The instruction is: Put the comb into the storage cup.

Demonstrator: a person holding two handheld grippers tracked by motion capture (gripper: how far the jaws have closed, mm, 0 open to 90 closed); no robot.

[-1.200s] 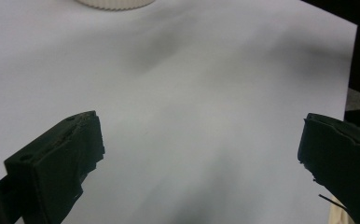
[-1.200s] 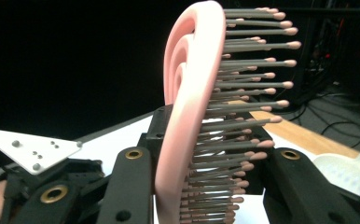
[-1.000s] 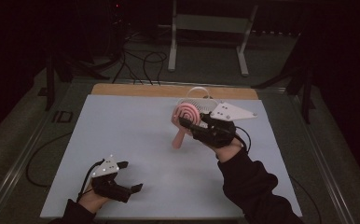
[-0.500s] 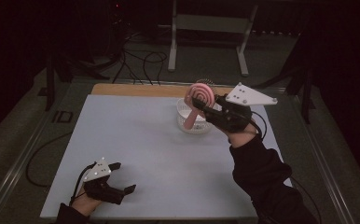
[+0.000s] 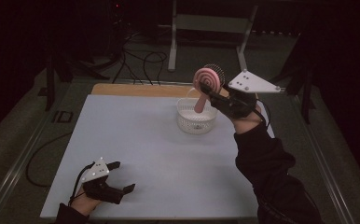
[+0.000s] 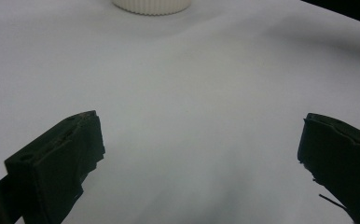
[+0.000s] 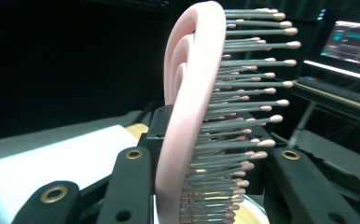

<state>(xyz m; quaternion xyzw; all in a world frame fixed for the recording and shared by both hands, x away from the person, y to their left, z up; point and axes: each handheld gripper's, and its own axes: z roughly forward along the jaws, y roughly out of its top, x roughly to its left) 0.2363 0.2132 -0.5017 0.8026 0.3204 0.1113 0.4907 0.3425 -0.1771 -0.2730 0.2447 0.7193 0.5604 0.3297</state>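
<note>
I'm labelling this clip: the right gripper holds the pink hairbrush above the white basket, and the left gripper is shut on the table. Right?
Not quite: the left gripper is open, its jaws wide apart over bare table, as the left gripper view shows. The right gripper does hold the pink hairbrush above the white basket.

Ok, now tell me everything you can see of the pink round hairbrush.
The pink round hairbrush looks like plastic, with concentric raised rings on the back of its disc-shaped head and a short pink handle pointing down. Its other face carries rows of thin grey bristles with pale ball tips. The right gripper is shut on it, jaws pressing both sides of the head, and holds it upright in the air above the white ribbed plastic basket, handle end towards the basket's opening. Nothing else touches it.
</note>
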